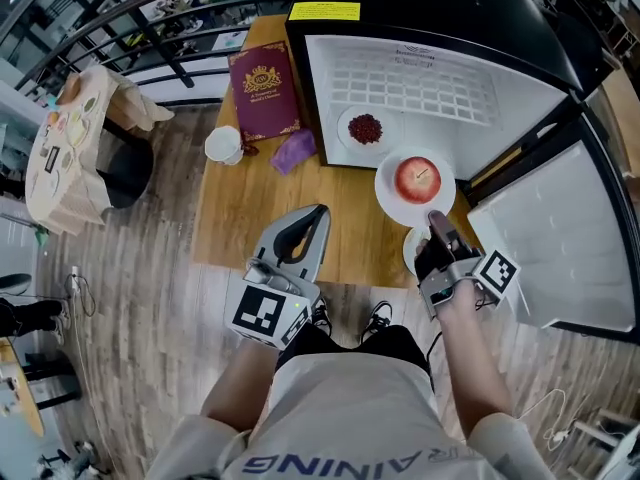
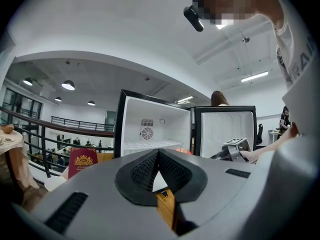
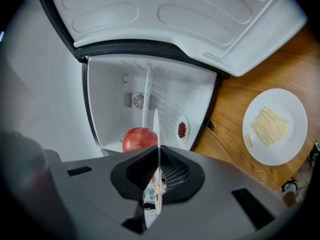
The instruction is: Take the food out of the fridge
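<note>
Right tongs [image 1: 437, 218] are clamped narrow on the near rim of a round white plate [image 1: 392, 198] carrying a red apple [image 1: 417, 178]. In the right gripper view the thin white plate edge [image 3: 155, 121] is pinched between the closed jaws, with the apple [image 3: 139, 139] just past the tips. The apple plate is placed at the front lip of the open black mini fridge [image 1: 420, 8], partly over the wooden desk [image 1: 250, 208]; whether it is resting or lifted cannot be told. The fridge's white-lined door [image 1: 560, 238] is swung open to the right. A smaller white plate [image 1: 346, 116] with a heap of dark red food [image 1: 365, 128] is seen inside on the white fridge floor, behind and left of the apple plate and apart from it. A third round white plate [image 3: 295, 111] with pale shredded food [image 3: 270, 125] is set on the desk in front of the fridge; in the head view it is mostly covered by the right tongs, with only a sliver of rim [image 1: 409, 252] shown. Left tongs [image 1: 321, 210] are held over the near part of the desk, pointed toward the fridge. In the left gripper view their jaws are pressed together with nothing between them. A maroon book with a gold crest [image 1: 263, 90] is laid on the desk just left of the fridge. A white cup [image 1: 223, 145] and a crumpled purple cloth [image 1: 294, 151] are seen near its front edge.
</note>
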{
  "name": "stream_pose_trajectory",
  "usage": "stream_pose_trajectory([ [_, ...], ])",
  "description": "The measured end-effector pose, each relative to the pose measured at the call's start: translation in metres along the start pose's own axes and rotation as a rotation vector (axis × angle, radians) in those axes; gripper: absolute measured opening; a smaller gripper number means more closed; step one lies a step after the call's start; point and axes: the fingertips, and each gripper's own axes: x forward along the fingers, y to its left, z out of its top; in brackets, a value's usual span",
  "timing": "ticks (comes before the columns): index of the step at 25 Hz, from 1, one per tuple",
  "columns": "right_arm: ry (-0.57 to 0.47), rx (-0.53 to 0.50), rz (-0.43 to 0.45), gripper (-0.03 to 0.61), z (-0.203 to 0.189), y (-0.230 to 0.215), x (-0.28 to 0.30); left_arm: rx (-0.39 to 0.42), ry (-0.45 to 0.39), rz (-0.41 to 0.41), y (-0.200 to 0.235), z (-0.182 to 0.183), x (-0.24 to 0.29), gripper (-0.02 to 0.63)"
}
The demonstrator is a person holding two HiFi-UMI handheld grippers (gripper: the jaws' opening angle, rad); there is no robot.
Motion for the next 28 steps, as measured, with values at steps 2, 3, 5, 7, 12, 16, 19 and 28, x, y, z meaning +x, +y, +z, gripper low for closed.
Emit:
stream_pose_trajectory([
  [2,0.057,-0.005,-0.003,0.031,-0.013,-0.015,0.001,0.001,0.009,0.015,-0.002,-0.005,-0.004,0.008],
  [3,0.083,-0.002,-0.001,0.031,-0.02,-0.022,0.001,0.001,0.014,0.024,-0.003,-0.007,-0.006,0.008],
  [5,0.126,0.016,0.005,0.031,-0.032,-0.035,0.002,-0.001,0.025,0.045,-0.003,-0.012,-0.011,0.008],
  [7,0.164,0.026,0.004,0.031,-0.042,-0.048,0.003,-0.004,0.035,0.068,-0.002,-0.016,-0.016,0.008],
  [12,0.241,0.025,-0.026,0.031,-0.065,-0.082,0.006,-0.015,0.058,0.115,0.0,-0.028,-0.027,0.008],
  [16,0.282,0.042,-0.069,0.031,-0.082,-0.113,0.006,-0.027,0.071,0.146,-0.001,-0.037,-0.034,0.008],
  [19,0.305,0.051,-0.105,0.032,-0.091,-0.133,0.007,-0.029,0.086,0.155,-0.001,-0.043,-0.037,0.008],
  [28,0.33,0.059,-0.166,0.031,-0.106,-0.164,0.005,-0.034,0.103,0.164,0.001,-0.05,-0.04,0.008],
])
